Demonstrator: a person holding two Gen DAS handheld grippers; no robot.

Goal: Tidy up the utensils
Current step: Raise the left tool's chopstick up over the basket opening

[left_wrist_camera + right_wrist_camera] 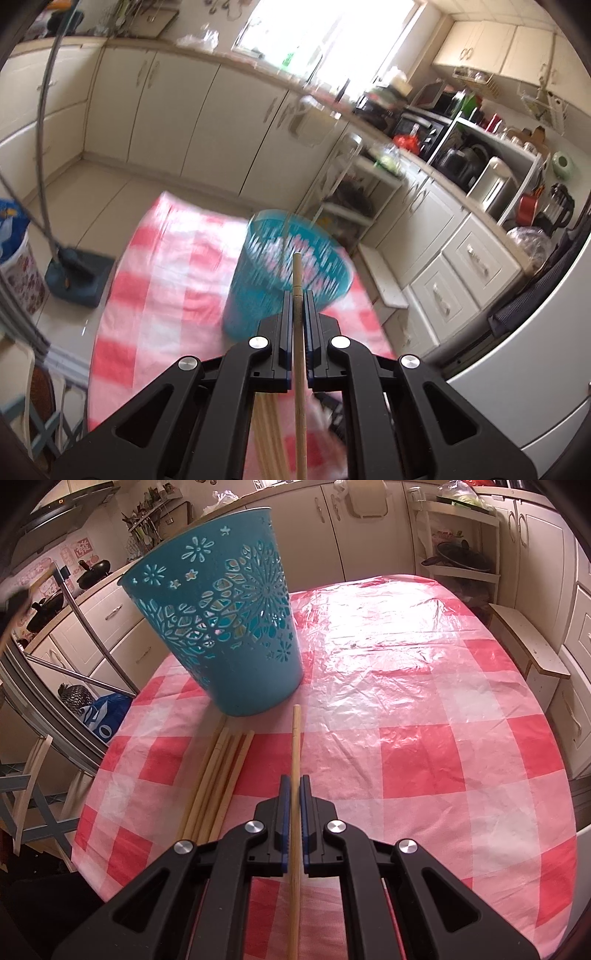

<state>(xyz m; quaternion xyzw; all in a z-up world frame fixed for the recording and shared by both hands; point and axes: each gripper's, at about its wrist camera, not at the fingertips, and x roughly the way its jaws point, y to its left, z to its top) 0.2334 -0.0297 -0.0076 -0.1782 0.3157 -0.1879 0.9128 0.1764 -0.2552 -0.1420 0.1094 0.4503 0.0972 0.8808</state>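
My left gripper (297, 293) is shut on a wooden chopstick (297, 273), held above the table and pointing at the open top of the teal cut-out basket (258, 280), which is blurred. More chopsticks (267, 435) show below the gripper. My right gripper (294, 778) is shut on another wooden chopstick (296, 734) low over the red-and-white checked tablecloth (406, 738). Its tip points toward the base of the teal basket (229, 616). A bundle of several chopsticks (218, 775) lies on the cloth just left of the right gripper.
The round table's edge curves left and right in the right wrist view. A wooden chair (29, 782) and a metal frame (74, 686) stand at the left. Cabinets (535, 572) and a small shelf rack (458, 535) stand behind. A blue floor appliance (77, 273) sits beyond the table.
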